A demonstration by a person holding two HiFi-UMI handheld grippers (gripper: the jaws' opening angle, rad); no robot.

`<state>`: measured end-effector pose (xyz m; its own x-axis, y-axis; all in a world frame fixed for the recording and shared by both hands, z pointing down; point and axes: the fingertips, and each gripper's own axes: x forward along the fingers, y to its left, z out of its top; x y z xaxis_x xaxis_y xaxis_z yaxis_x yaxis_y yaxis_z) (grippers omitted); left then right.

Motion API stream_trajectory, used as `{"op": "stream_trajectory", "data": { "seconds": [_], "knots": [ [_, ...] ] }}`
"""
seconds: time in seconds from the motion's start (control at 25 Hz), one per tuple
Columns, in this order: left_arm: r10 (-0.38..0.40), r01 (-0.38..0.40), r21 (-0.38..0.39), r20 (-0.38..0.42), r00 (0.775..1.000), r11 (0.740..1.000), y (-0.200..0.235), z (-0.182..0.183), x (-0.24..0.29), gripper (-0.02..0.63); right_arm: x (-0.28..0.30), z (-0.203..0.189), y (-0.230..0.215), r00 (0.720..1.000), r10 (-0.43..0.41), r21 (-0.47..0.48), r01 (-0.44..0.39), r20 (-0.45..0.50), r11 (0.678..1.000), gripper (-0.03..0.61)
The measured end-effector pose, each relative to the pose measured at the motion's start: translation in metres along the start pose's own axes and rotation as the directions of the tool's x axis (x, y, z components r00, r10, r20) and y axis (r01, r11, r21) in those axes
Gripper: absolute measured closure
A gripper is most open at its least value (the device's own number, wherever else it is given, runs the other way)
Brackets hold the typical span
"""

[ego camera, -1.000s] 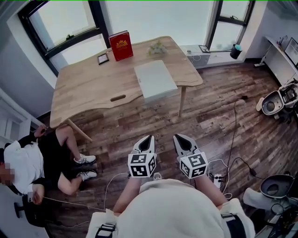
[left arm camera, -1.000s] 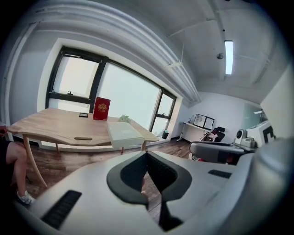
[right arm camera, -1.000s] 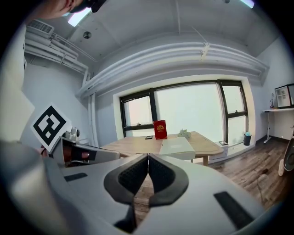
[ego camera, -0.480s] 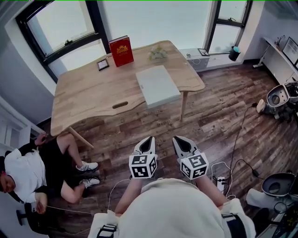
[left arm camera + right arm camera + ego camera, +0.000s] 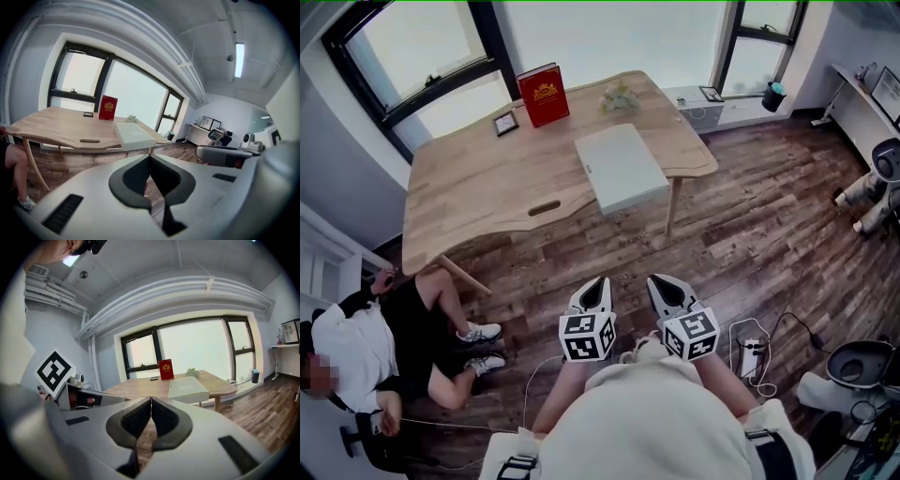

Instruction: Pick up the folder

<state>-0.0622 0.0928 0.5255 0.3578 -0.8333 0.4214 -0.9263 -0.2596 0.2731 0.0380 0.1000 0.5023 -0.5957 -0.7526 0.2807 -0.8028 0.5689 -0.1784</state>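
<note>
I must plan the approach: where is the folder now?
In the head view, the white folder lies on the right part of the wooden table, at its near edge, in front of the small plant.

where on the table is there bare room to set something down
The widest bare patch is the left half of the table in the head view, bordered by the folder, the small frame and the slot near the front edge. The back edge is crowded: frame, red book, plant.
</note>
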Motion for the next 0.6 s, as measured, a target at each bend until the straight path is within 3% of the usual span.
{"op": "stream_trajectory", "data": {
  "seconds": [0.6],
  "knots": [
    [0.052, -0.053, -0.054, -0.008, 0.999, 0.997, 0.038, 0.012, 0.038, 0.597, 0.053, 0.010, -0.023, 0.999, 0.028, 0.002, -0.028, -0.017, 1.000, 0.558]
  ]
}}
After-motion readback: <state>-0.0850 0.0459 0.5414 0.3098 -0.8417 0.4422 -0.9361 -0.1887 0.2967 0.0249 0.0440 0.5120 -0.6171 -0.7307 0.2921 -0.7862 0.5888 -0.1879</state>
